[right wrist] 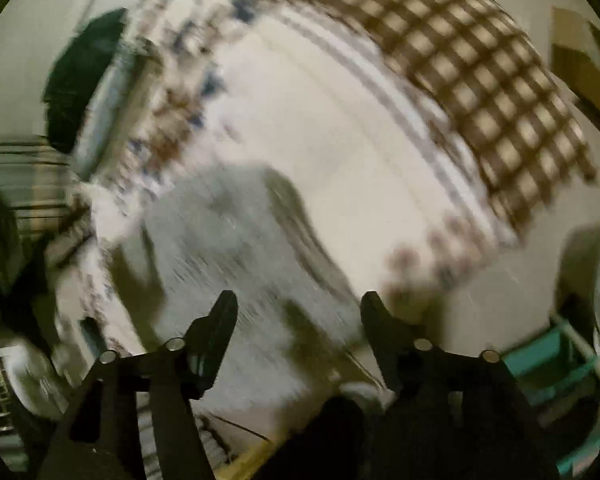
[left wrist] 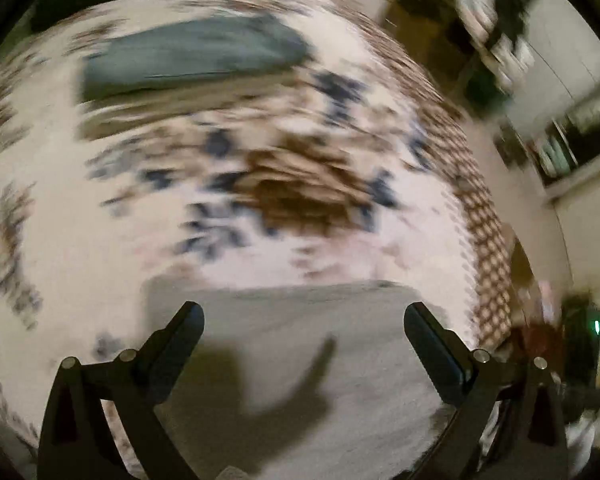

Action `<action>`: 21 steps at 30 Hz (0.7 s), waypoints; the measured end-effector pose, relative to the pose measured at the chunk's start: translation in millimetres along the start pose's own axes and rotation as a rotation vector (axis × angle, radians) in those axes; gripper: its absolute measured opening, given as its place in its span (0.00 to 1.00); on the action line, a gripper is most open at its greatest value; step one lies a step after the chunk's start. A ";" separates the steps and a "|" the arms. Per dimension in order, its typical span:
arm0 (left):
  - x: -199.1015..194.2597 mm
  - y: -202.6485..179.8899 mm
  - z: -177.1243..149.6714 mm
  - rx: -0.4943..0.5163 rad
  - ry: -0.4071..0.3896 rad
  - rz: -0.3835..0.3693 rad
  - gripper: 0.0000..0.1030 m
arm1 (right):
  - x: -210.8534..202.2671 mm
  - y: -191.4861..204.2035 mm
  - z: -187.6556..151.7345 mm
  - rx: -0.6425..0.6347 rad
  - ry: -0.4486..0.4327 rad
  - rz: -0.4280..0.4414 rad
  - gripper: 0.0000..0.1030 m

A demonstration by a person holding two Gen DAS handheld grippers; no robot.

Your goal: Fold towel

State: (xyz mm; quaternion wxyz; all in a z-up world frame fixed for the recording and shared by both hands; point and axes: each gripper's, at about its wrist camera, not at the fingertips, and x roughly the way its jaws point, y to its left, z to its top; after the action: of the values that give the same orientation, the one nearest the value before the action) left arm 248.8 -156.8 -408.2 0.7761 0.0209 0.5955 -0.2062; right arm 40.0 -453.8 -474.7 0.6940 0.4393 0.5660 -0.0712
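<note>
A light grey towel (left wrist: pixel 284 344) lies flat on the patterned bedspread (left wrist: pixel 260 184), near the bed's front edge. My left gripper (left wrist: pixel 304 312) hovers open above it, with nothing between the fingers, and casts a shadow on the cloth. In the right wrist view the same grey towel (right wrist: pixel 228 240) lies rumpled on the white part of the bedspread (right wrist: pixel 360 152). My right gripper (right wrist: pixel 298 300) is open over the towel's near end, holding nothing. Both views are motion-blurred.
A folded dark blue-grey cloth (left wrist: pixel 192 56) rests on a beige one at the far side of the bed. A checkered border (right wrist: pixel 480 92) runs along the bed's edge. Shelves and furniture (left wrist: pixel 500 28) stand beyond. A teal object (right wrist: pixel 548 364) sits on the floor at right.
</note>
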 end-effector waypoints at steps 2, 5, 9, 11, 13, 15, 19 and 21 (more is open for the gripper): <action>-2.7 22.8 -7.4 -0.059 0.001 0.019 1.00 | 19.7 9.8 28.2 -0.028 0.014 0.014 0.68; 6.7 59.0 -30.1 -0.162 0.039 0.038 1.00 | 62.9 15.5 58.2 -0.039 0.109 0.009 0.68; 26.5 89.6 -41.5 -0.237 0.068 0.036 1.00 | 82.5 21.7 61.2 -0.011 0.120 0.018 0.27; 30.8 91.9 -39.1 -0.238 0.055 0.031 1.00 | 71.8 31.6 55.7 -0.054 0.050 -0.017 0.23; 38.7 89.7 -32.3 -0.232 0.038 0.037 1.00 | 52.6 45.1 50.6 -0.078 -0.025 -0.026 0.19; 46.5 88.7 -23.8 -0.222 0.035 0.042 1.00 | 35.3 51.3 47.3 -0.071 -0.082 -0.007 0.19; 74.1 89.5 -7.7 -0.180 0.058 0.093 1.00 | 20.3 55.3 48.9 -0.083 -0.165 -0.030 0.18; 89.2 92.6 -1.9 -0.175 0.085 0.110 1.00 | 30.3 48.7 54.0 -0.073 -0.152 -0.053 0.18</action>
State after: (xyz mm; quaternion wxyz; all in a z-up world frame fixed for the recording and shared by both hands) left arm 297.3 -98.0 -511.7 0.7592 -0.0059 0.6415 -0.1094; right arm 118.6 -449.5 -476.1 0.7483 0.3920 0.5253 -0.1022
